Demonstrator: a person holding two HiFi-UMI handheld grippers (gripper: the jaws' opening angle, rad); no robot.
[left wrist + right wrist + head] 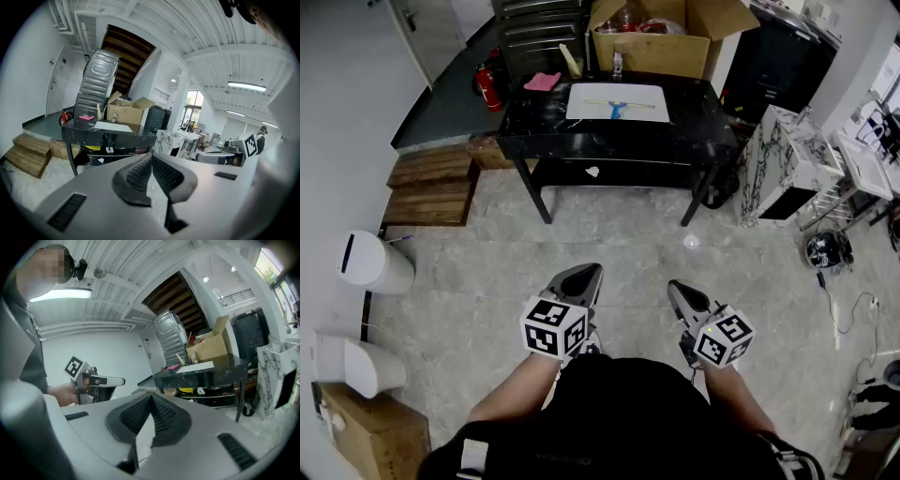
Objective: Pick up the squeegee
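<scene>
The squeegee (618,107), with a blue handle and a long thin blade, lies on a white sheet (617,102) on the black table (581,142) at the far end of the room. My left gripper (588,269) and right gripper (674,285) are held close to my body, well short of the table, and both point toward it. Both are shut with nothing between the jaws. In the left gripper view the left gripper's (151,157) pads meet at the tips. The right gripper's (150,397) pads do the same in its own view. The squeegee is too small to make out in either gripper view.
An open cardboard box (661,36), a small bottle (618,64) and a pink cloth (543,82) stand at the table's back. A marble-patterned cabinet (787,164) is to the right, wooden steps (431,183) and a white bin (373,262) to the left. Cables (853,309) trail on the tiled floor.
</scene>
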